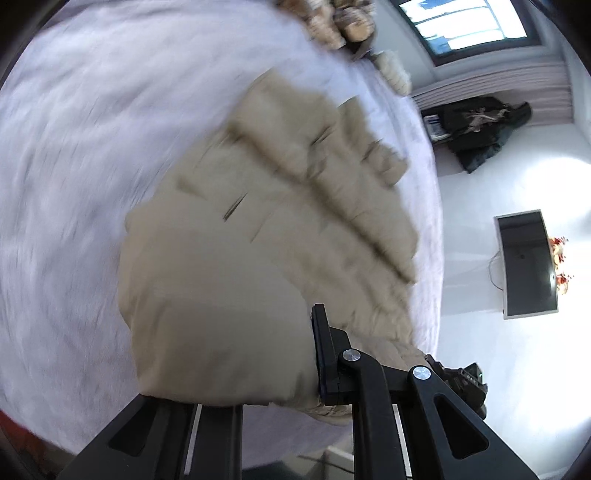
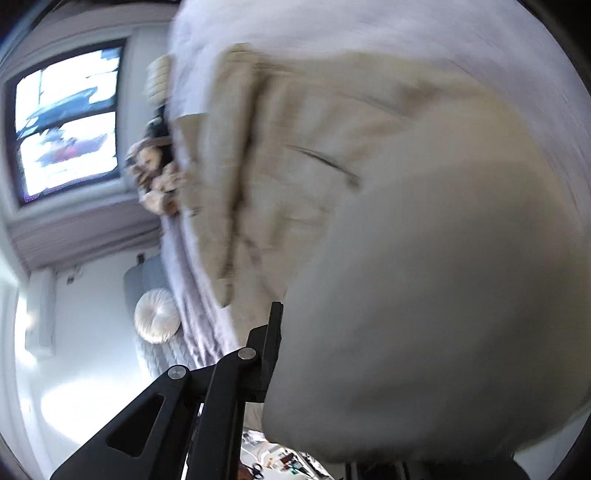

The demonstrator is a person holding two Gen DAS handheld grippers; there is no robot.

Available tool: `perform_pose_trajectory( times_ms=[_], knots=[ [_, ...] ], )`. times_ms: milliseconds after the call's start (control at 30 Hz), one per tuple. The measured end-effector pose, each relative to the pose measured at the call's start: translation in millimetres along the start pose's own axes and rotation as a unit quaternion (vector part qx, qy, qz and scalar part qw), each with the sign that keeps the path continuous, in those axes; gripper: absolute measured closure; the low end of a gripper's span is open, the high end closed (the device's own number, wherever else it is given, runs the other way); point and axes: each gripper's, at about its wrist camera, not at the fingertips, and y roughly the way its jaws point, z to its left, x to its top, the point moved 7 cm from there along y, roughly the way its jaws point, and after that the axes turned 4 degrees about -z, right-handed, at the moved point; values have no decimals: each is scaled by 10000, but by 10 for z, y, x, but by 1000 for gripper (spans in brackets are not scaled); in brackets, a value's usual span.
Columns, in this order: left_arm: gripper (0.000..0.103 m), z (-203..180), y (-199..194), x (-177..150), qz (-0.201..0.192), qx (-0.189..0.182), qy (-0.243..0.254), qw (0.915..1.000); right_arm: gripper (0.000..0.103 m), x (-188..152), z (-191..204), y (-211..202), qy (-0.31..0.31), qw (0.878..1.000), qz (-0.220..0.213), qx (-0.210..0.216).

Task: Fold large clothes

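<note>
A large beige puffer jacket [image 1: 258, 229] lies spread on a pale lilac bed cover [image 1: 74, 147]. My left gripper [image 1: 258, 369] is shut on a fold of the jacket, which drapes over and hides its left finger; the right finger [image 1: 327, 354] shows. In the right wrist view my right gripper [image 2: 332, 354] is shut on another fold of the jacket [image 2: 424, 277], with only the left finger [image 2: 273, 347] showing. Both views are motion-blurred.
Stuffed toys [image 1: 343, 22] and a pillow sit at the bed's far end. A window [image 2: 66, 122], a wall-mounted screen [image 1: 524, 266], dark clothes [image 1: 476, 129] and a round white cushion [image 2: 157, 315] lie beyond the bed edge.
</note>
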Motion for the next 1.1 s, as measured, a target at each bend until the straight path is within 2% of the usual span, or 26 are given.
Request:
perform_pose_trajectory(
  times_ms=[100, 267, 367, 433, 533, 633, 800, 867, 900, 933, 1000, 1033, 1100],
  knots=[
    [86, -376, -25, 439, -311, -51, 317, 9990, 94, 258, 447, 39, -556, 9984, 65, 85],
    [86, -796, 75, 1099, -749, -84, 526, 9958, 94, 812, 1204, 231, -1393, 9901, 80, 149],
    [86, -908, 306, 1514, -959, 78, 567, 9937, 94, 1138, 1526, 483, -1757, 9843, 182, 77],
    [86, -855, 479, 1709, -977, 194, 497, 9938, 94, 1354, 1664, 706, -1895, 9815, 270, -35],
    [86, -666, 915, 1993, -833, 561, 460, 9939, 94, 1679, 1669, 1142, -1820, 9819, 373, -380],
    [86, -512, 1341, 2098, -599, 816, 585, 9931, 94, 1929, 1539, 1589, -1644, 9827, 436, -733],
    [83, -426, 1674, 2207, -310, 1164, 846, 9891, 90, 2064, 1298, 1837, -1353, 9860, 311, -928],
    [72, -438, 1673, 2234, -245, 1219, 936, 9878, 89, 2096, 1264, 1838, -1303, 9863, 287, -973],
    [53, -449, 1642, 2249, -269, 1213, 956, 9876, 87, 2094, 1272, 1834, -1287, 9865, 274, -978],
    [33, -467, 1593, 2260, -346, 1193, 977, 9874, 81, 2087, 1291, 1831, -1291, 9865, 275, -967],
    [23, -496, 1459, 2294, -573, 1259, 1053, 9848, 56, 2072, 1370, 1772, -1388, 9858, 247, -909],
    [23, -516, 1391, 2302, -623, 1243, 1096, 9842, 35, 2063, 1426, 1745, -1471, 9848, 215, -904],
    [23, -529, 1269, 2322, -737, 1329, 1107, 9822, 33, 2040, 1534, 1702, -1640, 9822, 193, -900]
  ],
)
